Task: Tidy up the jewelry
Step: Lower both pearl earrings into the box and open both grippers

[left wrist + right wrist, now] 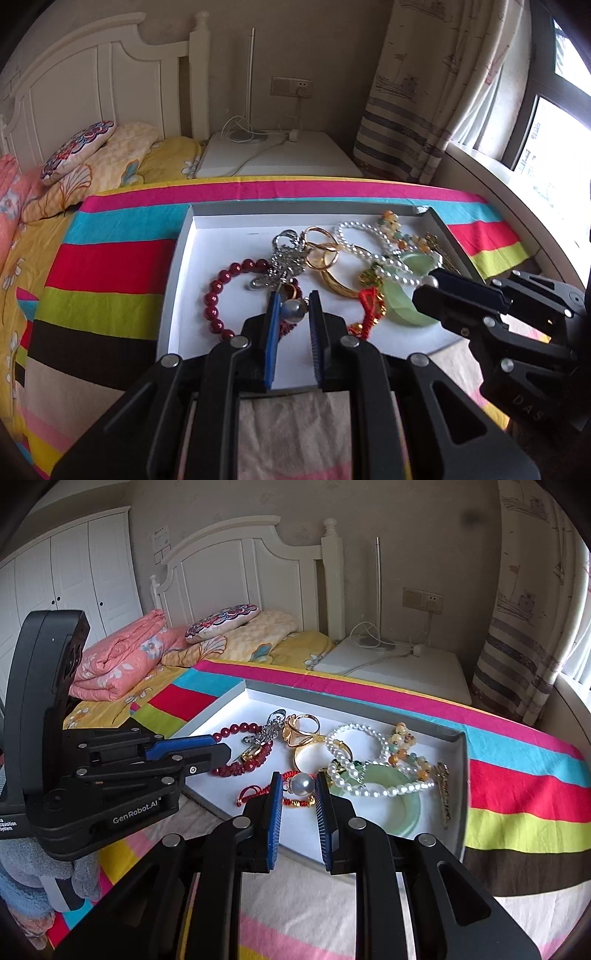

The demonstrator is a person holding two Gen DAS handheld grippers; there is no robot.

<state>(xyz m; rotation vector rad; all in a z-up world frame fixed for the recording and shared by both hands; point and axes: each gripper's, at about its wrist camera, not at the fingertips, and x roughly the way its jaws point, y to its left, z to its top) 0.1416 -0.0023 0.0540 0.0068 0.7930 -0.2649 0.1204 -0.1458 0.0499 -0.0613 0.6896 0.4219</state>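
Note:
A shallow white box (176,266) with grey walls lies on the striped cloth and holds the jewelry. Inside are a dark red bead bracelet (214,295), a silver ornament (284,258), gold rings (321,247), a white pearl bracelet (364,236), a green jade bangle (402,302) and a red cord bracelet (371,299). My left gripper (293,295) hangs over the box's near side, shut on a large pearl (294,308). My right gripper (297,775) is shut on a second large pearl (303,783), seen at its tip (430,281) from the left. The left gripper (218,747) reaches in over the red beads (236,729).
The box (463,771) sits on a bright striped cloth (517,786) across a bed. Pillows (221,622) and a folded pink quilt (122,657) lie toward the headboard. A white nightstand (399,668) with a lamp and cable stands behind. A curtain (417,110) and window are at the right.

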